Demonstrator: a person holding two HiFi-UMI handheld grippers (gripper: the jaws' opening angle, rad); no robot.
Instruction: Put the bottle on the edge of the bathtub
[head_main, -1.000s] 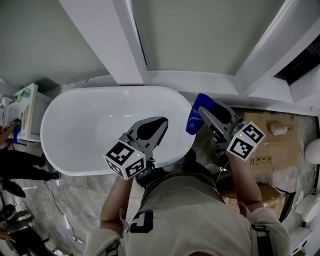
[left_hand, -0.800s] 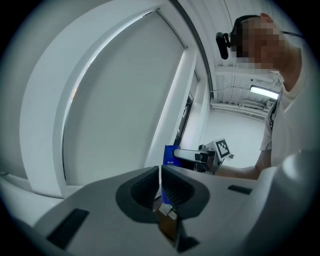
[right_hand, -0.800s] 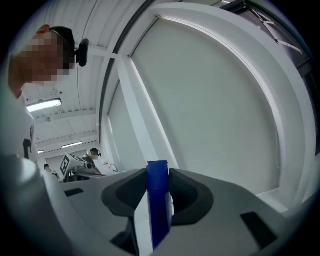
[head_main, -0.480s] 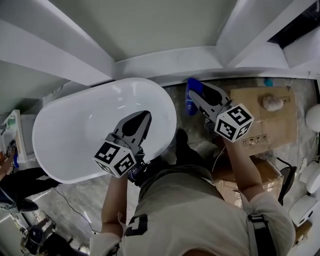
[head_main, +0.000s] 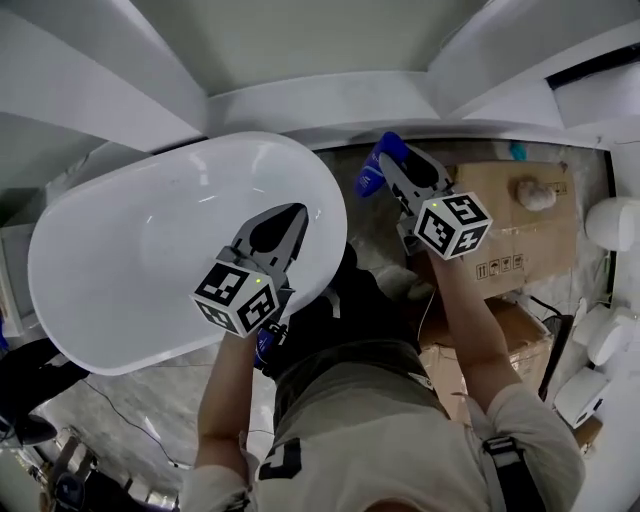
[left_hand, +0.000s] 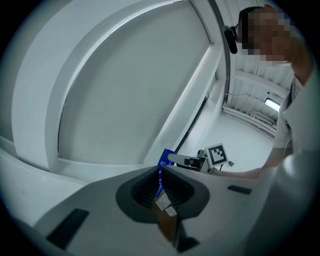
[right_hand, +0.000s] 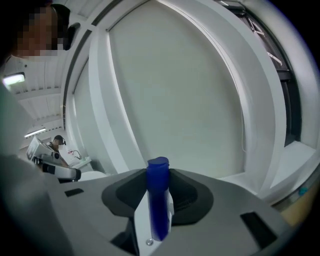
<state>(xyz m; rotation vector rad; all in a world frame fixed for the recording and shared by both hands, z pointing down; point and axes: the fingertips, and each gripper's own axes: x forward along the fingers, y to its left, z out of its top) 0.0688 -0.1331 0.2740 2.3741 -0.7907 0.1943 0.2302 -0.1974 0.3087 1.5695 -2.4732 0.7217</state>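
Since a second ago the blue bottle (head_main: 368, 180) has drawn a little clear of the bathtub (head_main: 130, 250) rim, which it overlapped before. It is pinched between the right gripper's (head_main: 386, 163) jaws, roughly upright with the cap uppermost, its long axis crosswise to the jaws. It sits at the tub's 2 o'clock. A cardboard box (head_main: 510, 230) lies at its 4 o'clock. The left gripper (head_main: 291, 213), jaws pressed together on nothing, hangs over the tub's right end.

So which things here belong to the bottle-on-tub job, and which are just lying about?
Job: blue bottle, gripped by the right tool; white bathtub.
Lying about: cardboard box; pale wad on it; left tool, shut and empty.
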